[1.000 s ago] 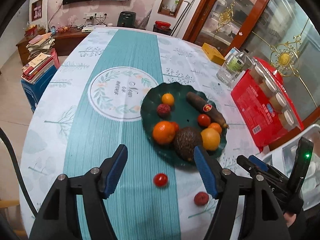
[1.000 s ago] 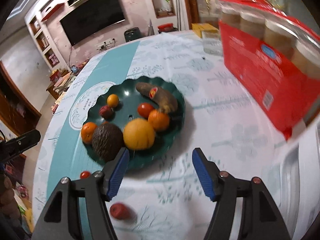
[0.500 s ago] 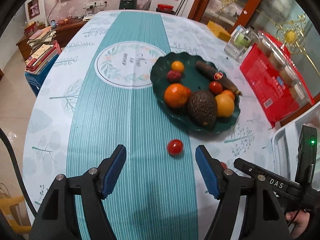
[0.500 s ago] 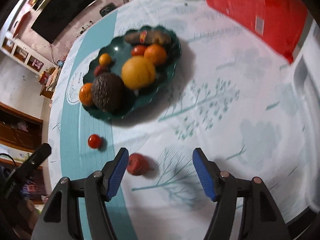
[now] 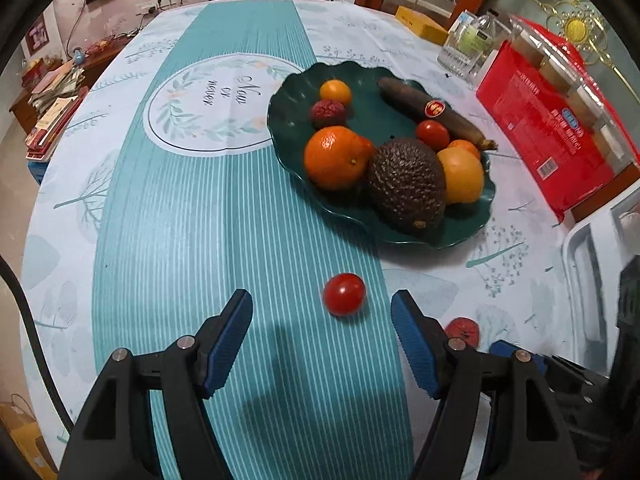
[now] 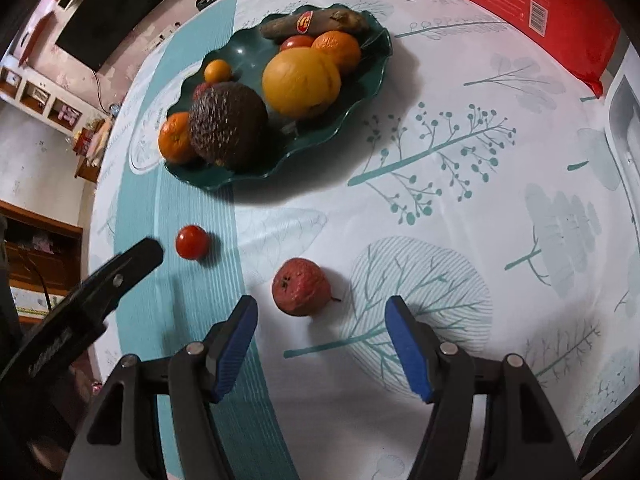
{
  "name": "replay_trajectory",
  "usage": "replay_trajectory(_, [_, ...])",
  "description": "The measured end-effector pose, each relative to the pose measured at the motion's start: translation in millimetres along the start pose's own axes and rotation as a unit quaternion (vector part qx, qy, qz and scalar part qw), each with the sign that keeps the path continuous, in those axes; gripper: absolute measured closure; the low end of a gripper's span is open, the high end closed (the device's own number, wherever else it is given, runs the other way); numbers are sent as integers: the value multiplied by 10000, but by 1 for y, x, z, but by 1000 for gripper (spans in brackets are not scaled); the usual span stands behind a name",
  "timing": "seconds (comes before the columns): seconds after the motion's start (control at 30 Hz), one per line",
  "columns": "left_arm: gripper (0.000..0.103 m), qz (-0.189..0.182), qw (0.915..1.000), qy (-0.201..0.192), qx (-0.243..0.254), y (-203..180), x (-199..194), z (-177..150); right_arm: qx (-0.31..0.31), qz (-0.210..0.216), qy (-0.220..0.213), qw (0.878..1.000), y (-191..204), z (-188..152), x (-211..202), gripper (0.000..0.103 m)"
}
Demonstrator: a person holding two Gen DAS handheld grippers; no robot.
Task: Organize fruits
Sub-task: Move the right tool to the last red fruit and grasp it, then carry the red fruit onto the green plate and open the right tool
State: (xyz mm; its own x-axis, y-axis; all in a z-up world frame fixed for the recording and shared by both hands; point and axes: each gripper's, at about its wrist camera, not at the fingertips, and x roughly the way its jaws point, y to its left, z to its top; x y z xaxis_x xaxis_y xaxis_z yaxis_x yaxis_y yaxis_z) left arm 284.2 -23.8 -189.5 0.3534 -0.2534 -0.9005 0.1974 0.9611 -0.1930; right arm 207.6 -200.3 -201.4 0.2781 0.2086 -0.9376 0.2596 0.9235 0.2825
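A dark green wavy plate holds several fruits: oranges, an avocado, small tomatoes, a brown banana and a red date. A cherry tomato lies on the teal runner just ahead of my open left gripper. A wrinkled red fruit lies on the white cloth just ahead of my open right gripper. Both grippers are empty. The left gripper's finger shows in the right wrist view.
A red carton of jars stands right of the plate. Glass jars and a yellow box are behind it. A white tray sits at the right table edge.
Both grippers have moved down and closer to the table. The cherry tomato now sits between the left fingertips' line, the wrinkled red fruit just ahead of the right ones.
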Motion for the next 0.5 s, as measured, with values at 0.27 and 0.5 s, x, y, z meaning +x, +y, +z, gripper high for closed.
replay_trajectory(0.27, [33,-96,9999,134,-15,-2,27,0,-337,-88,-31,9994,8,5,4,55])
replay_trajectory(0.5, [55,-207,9997,107,81,-8,34,1,-744,-174,-46,9971,18,5,9,69])
